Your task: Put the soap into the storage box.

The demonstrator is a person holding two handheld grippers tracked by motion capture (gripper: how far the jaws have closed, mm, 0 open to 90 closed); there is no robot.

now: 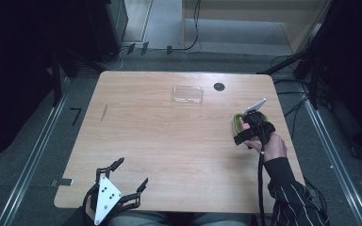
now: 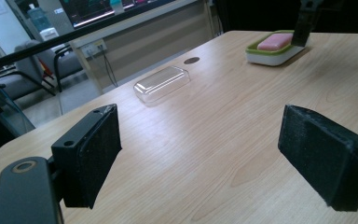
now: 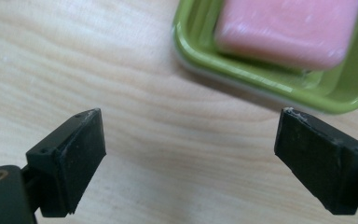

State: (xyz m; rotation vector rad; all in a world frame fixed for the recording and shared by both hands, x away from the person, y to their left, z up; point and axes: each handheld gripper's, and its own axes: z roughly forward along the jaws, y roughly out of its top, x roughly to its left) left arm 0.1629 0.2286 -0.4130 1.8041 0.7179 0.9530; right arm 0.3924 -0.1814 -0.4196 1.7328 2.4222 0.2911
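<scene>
Right gripper view showed the right gripper (image 3: 189, 154) with its jaws apart and nothing between them, held over bare wood just beside the green soap dish (image 3: 242, 86), in which a pink soap bar (image 3: 286, 30) lay. Seen from the high view, that gripper (image 1: 245, 123) was placed at the dish (image 1: 236, 123) near the right edge of the table (image 1: 160, 141), the person's right hand (image 1: 273, 147) behind it. The clear lid (image 1: 187, 94) was seen lying apart from the dish, toward the far side of the table, close to a dark round grommet (image 1: 219, 86). The left gripper (image 1: 128, 175) was held at the near left edge, its jaws wide apart and empty, pointed across the table toward the lid (image 2: 161, 83).

The step in hand was judged to be work around the soap dish, with the dish not gripped and the lid not yet fitted. For the next move, either the dish rim or the lid would need to be brought squarely between a pair of pads before closing; the lid's clear, slick walls would call for a careful grip.
</scene>
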